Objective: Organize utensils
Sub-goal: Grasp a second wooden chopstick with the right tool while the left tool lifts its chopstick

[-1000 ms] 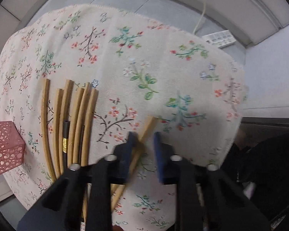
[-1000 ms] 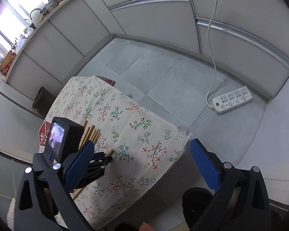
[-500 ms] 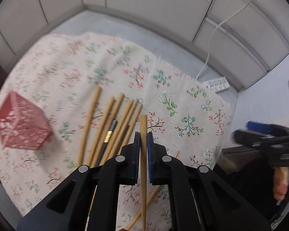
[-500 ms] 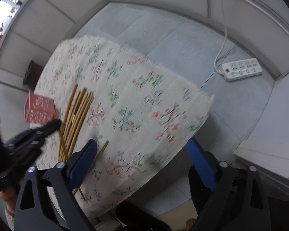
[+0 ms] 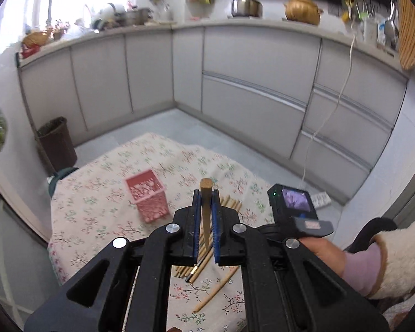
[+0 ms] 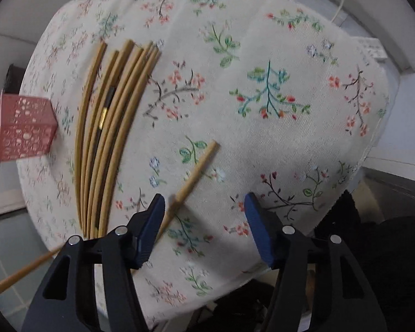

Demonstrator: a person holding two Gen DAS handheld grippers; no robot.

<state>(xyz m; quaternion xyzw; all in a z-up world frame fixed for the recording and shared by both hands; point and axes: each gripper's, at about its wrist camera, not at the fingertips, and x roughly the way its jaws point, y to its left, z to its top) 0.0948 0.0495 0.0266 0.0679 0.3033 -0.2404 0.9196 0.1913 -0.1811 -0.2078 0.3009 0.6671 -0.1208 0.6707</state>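
- The left gripper (image 5: 206, 222) has its blue-padded jaws pinching a round light-brown wooden chopstick (image 5: 206, 193); its long axis runs along the jaws, the blunt thick end pointing forward past their tips, the thinner end trailing back between them.
- Below those jaws, a bundle of bamboo chopsticks (image 6: 108, 138) lies side by side on the worktop under a floral cream cloth (image 6: 262, 55), among them one black stick with a gold band.
- The right gripper (image 6: 204, 203) hovers with its jaws spread wide over a single loose bamboo chopstick (image 6: 196, 170), which lies diagonally beside the left jaw, its thick end pointing forward and right.
- Left of both grippers stands a square pink perforated holder (image 5: 149, 193); whether anything is in it cannot be told.
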